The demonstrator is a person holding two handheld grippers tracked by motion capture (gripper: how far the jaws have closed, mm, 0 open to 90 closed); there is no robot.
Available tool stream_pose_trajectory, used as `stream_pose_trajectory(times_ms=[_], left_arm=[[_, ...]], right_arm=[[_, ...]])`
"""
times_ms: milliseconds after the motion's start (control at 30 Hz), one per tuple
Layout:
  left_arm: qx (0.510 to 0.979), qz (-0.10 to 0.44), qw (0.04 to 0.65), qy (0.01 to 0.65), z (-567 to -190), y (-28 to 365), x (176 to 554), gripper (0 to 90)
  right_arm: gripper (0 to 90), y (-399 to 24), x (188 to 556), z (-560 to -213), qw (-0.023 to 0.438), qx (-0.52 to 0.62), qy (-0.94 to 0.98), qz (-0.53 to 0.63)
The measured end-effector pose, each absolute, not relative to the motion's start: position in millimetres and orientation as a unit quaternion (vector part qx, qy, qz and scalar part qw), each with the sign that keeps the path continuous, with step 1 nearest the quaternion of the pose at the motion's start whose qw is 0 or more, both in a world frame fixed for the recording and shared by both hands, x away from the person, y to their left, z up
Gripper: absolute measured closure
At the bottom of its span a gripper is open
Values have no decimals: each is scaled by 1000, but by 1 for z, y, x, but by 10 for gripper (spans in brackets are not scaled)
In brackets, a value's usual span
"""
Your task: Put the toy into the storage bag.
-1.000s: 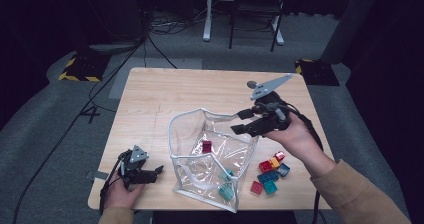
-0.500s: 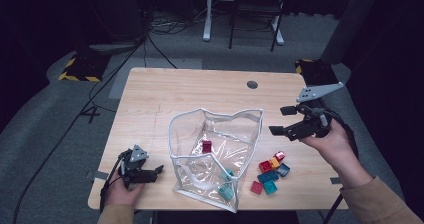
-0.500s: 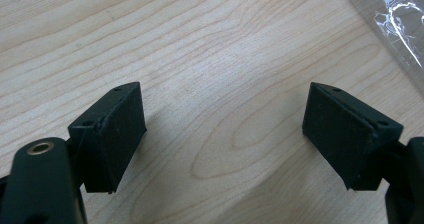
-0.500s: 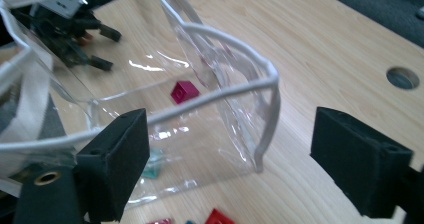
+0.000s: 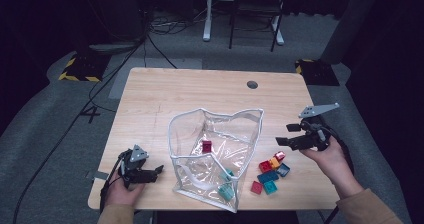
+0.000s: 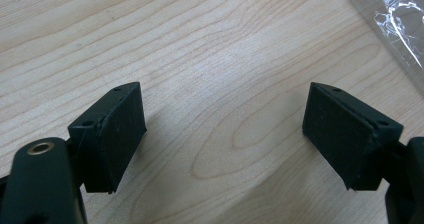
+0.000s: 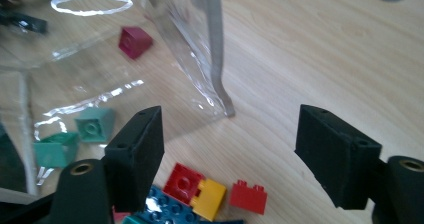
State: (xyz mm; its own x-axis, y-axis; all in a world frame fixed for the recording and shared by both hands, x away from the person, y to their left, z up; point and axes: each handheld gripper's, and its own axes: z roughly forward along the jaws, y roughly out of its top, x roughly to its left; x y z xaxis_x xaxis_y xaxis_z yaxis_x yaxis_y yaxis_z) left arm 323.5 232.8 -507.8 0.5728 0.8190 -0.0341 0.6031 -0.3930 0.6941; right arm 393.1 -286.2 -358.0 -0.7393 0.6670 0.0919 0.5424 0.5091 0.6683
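My right gripper (image 5: pixel 286 134) off clear plastic pouch with grey trim (image 5: pixel 216 156), now lower, beside its right wall, above loose pile of small coloured toy bricks (image 5: pixel 270 173) on wooden table (image 5: pixel 200 91). Jaws just closing slightly from widest, nothing between them. Dark red brick (image 5: pixel 206 145) and teal bricks (image 5: pixel 226 183) lie inside pouch. Reads as drop done, next pick starting. My left gripper (image 5: pixel 150 173) rests wide open, empty, left of pouch.

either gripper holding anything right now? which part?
Nothing held. Left gripper: jaws open over bare table. Right gripper: jaws open, nothing between them, above the loose bricks beside the clear bag.
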Motion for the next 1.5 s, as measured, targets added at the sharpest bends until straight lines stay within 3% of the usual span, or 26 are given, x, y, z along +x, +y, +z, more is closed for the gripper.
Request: stream_pose_trajectory(times_ms=[667, 867, 1033, 1300, 1500], left_arm=[[819, 159, 339, 434, -508, 233, 323, 177], [819, 160, 340, 434, -508, 233, 324, 177], [819, 159, 339, 434, -508, 233, 323, 177], [819, 160, 339, 434, -508, 233, 324, 177], [819, 159, 340, 434, -508, 233, 323, 177]], right_arm=[[404, -300, 402, -449, 58, 411, 862, 291], [441, -304, 405, -459, 64, 419, 863, 274], [556, -310, 408, -466, 58, 430, 862, 263], [588, -313, 407, -462, 65, 425, 862, 267], [589, -311, 401, -441, 74, 417, 862, 278]])
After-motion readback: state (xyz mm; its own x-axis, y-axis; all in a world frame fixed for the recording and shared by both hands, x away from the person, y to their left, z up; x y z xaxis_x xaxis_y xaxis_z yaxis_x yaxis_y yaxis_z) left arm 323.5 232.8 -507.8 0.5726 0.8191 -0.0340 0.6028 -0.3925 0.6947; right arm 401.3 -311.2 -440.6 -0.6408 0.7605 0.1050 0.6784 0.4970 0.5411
